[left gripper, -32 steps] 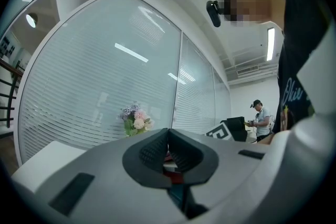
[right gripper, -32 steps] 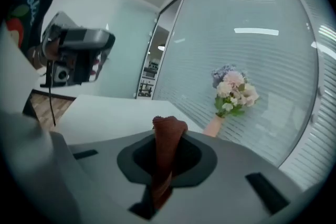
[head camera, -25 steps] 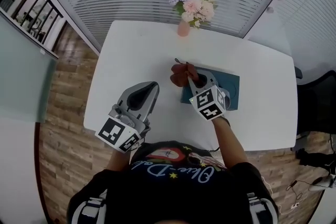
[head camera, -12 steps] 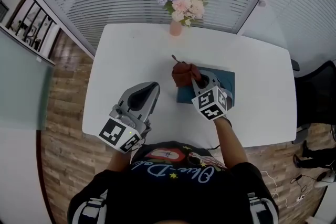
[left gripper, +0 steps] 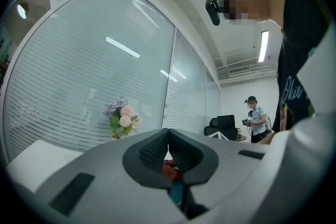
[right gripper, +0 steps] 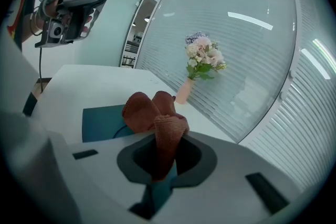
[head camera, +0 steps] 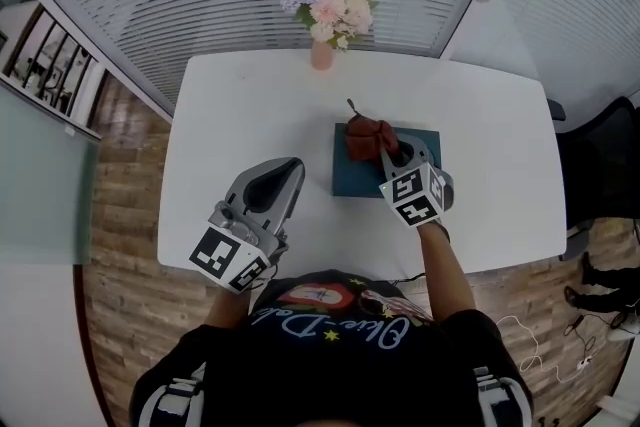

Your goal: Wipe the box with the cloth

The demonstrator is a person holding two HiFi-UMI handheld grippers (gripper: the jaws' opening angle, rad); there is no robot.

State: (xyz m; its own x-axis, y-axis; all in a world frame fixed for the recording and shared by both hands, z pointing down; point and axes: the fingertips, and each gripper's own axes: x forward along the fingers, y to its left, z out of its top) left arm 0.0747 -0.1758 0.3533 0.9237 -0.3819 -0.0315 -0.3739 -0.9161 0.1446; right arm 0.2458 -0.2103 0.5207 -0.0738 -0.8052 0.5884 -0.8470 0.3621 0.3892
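Note:
A flat dark teal box [head camera: 360, 175] lies on the white table [head camera: 240, 115], right of centre. My right gripper [head camera: 392, 151] is shut on a rust-red cloth [head camera: 368, 137], which hangs bunched over the box's far edge. In the right gripper view the cloth [right gripper: 155, 123] is pinched between the jaws above the box [right gripper: 100, 122]. My left gripper [head camera: 278, 177] hovers over the table's near left, jaws shut with nothing in them; in the left gripper view its tips [left gripper: 168, 136] meet.
A pink vase of pastel flowers [head camera: 322, 15] stands at the table's far edge. Slatted blinds run behind the table. A black chair [head camera: 610, 150] sits to the right. A person with a camera [left gripper: 255, 119] stands in the background.
My right gripper has carried the cloth slightly rightward over the box. The left gripper has stayed where it was.

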